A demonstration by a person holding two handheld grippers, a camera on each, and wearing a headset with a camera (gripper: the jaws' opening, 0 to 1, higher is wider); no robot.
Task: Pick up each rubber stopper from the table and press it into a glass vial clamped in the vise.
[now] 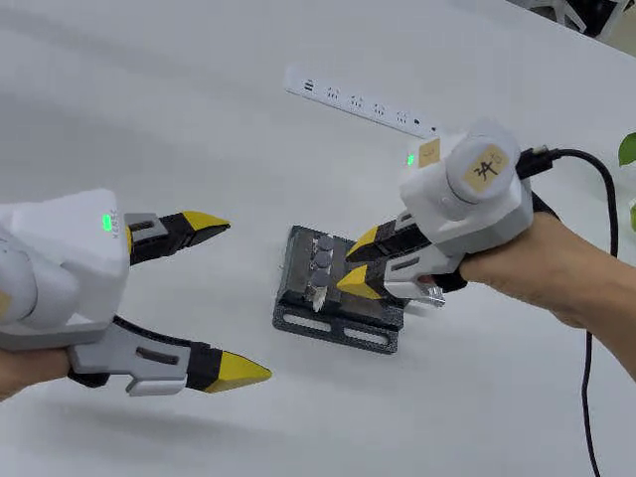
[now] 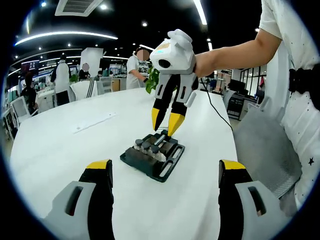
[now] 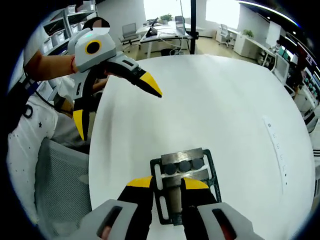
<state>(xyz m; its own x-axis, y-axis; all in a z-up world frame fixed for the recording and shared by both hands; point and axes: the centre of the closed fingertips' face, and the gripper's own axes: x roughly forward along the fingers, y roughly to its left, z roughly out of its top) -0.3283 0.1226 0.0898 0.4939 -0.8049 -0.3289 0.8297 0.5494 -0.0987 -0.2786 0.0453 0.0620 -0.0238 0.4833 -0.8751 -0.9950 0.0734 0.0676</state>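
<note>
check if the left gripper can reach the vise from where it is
Probably yes: the left gripper is open, with bare table between it and the vise. The right gripper hangs over the vise's other side, crowding that end.

Right gripper [image 1: 352, 266] hides the vise [image 1: 328, 323] right part; vials [image 1: 320, 294] too small to tell detail; cable [image 1: 590, 397] cut off at bottom edge.

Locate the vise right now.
In the head view, the vise sits mid-table, just under the tips of the right gripper, nearer the person than the power strip.
</note>
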